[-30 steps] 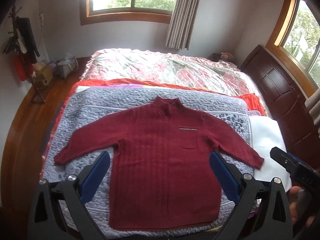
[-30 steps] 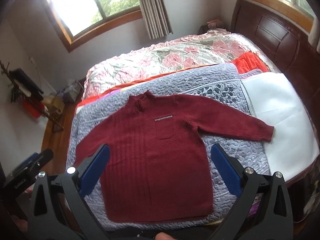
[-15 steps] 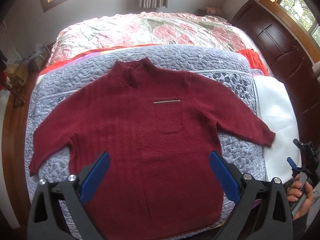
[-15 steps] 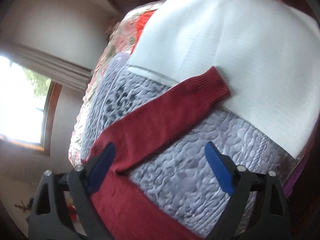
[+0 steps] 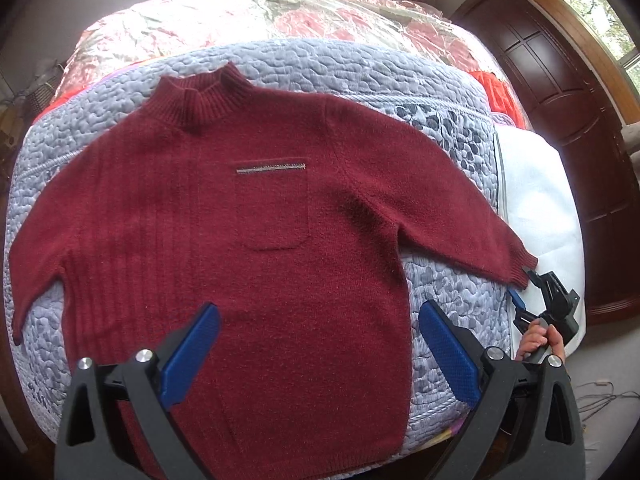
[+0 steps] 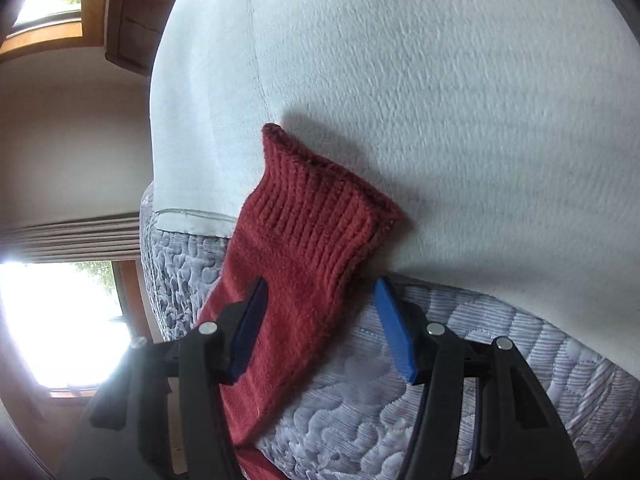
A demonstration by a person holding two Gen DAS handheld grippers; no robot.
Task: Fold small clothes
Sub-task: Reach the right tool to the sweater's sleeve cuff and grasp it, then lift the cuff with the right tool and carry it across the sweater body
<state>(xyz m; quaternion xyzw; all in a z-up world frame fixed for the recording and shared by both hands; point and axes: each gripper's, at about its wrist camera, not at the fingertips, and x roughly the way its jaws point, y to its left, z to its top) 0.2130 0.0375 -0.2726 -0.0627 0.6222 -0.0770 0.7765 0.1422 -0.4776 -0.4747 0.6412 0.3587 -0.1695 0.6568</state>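
Two grippers: both with jaws apart, neither clamped on anything.
Left gripper [image 5: 319, 354]: jaws spread wide, holding nothing; the blue pads [image 5: 191, 354] hover above the lower body of the sweater, with the left pad over the knit and the right pad over the quilt just beside the sweater's side edge (whether either pad touches the fabric cannot be told).
Right gripper [image 6: 320, 330]: jaws partly open, straddling the sleeve just behind its cuff; the sleeve passes between the two blue pads [image 6: 394, 328] and is not pinched. In the left wrist view the same gripper [image 5: 550, 300] sits at the tip of that sleeve, held by a person's hand [image 5: 540, 340].
Sweater [image 5: 240, 240]: dark red knit, lying flat and face up on the grey quilt [image 5: 360, 68], collar toward the far edge of the bed, hem at the near edge, both sleeves angled out and down.
Chest pocket [image 5: 274, 204]: on the front, with a thin silvery strip along its top.
Cuff [image 6: 320, 196]: ribbed, lying past the quilt's right edge on the white sheet [image 6: 440, 80], its far corner lifted a little and casting a shadow.
Left sleeve end: near the quilt's left edge, well apart from both grippers.
Floral cover [image 5: 280, 12]: over the far part of the bed.
Headboard [image 5: 560, 100]: dark wood, along the right side.
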